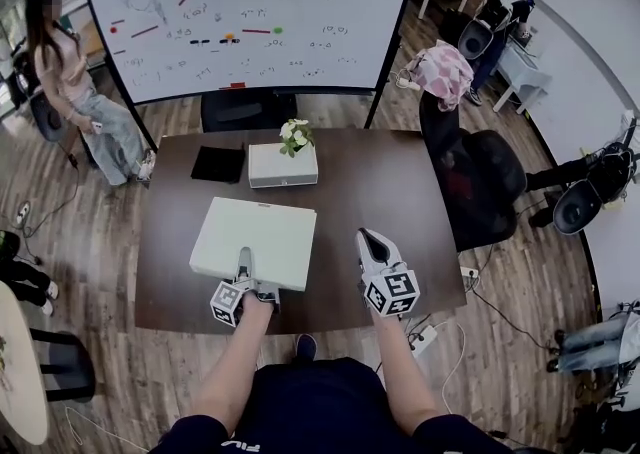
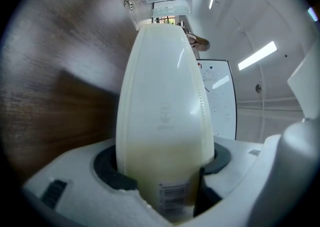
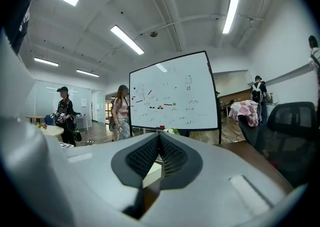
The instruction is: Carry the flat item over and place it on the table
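My left gripper has its jaws about half apart and clamped on the near edge of the cream-white flat rectangular case. In the left gripper view the dark pads press on both faces of that edge, with a barcode sticker sitting between them. The case stretches away from the gripper over the near-left part of the dark brown wooden table. I can't tell whether its underside rests fully on the wood.

My right gripper is just right of the case and apart from it. Its ribbed pads are closed against each other with nothing between them.

Further back on the table is a white rectangular box with a small bunch of white flowers at its far edge. A flat black square pad lies just to its left. A large whiteboard stands behind the table, and a black office chair stands at the table's right side.
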`<state>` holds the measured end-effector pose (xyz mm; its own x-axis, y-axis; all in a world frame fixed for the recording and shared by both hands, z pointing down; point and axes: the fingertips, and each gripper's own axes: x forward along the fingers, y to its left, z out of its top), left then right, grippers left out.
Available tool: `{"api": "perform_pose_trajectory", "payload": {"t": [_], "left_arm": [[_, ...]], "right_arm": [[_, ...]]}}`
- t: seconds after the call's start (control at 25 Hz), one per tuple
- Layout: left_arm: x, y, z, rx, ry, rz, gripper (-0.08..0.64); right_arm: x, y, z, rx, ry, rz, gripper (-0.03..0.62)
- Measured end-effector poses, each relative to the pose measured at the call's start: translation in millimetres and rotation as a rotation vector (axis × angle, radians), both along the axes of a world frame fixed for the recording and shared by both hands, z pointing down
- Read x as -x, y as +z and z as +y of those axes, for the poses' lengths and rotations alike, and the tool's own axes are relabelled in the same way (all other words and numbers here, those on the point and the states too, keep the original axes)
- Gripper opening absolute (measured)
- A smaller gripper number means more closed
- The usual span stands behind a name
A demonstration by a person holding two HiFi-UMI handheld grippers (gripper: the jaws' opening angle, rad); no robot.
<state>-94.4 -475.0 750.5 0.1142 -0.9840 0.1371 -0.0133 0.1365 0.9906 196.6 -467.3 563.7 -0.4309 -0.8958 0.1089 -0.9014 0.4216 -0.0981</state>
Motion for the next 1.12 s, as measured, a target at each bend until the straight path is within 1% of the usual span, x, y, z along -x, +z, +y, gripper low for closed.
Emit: {"api": "perform_pose_trajectory", "payload": {"t": [0.24,0.4,0.56,0.72,0.84,1.0,1.12], "left_arm": [[-8,14,-1,0.024,-0.012,-0.021,0.307],[-14,19,-6,0.025,-0.011,-0.027,0.307],[-11,23,-9,0.033,-0.015,-0.033,0.308],[-9,28,-12,0.039,-0.017,-0.022,0.308],[-8,38,-13,0.069,-0.027,-0.033,0.308],[-11,51,-17,0.108,-0.038,-0.007,0.306],[-10,56,-18,0.124,-0.041,-0.011,0.308]], "right_arm": [[-9,-5,-14,-0.011,-0.024,0.007,0.008],[-14,-5,-17,-0.013,-0.033,0.009,0.008],[-11,2,-16,0.002,-0.04,0.009,0.008],[-9,8,-14,0.02,-0.035,0.005,0.008],[-5,9,-14,0.02,-0.053,0.011,0.008],[-4,13,-17,0.026,-0.055,0.017,0.008],[1,16,-17,0.035,-0.066,0.017,0.008]]}}
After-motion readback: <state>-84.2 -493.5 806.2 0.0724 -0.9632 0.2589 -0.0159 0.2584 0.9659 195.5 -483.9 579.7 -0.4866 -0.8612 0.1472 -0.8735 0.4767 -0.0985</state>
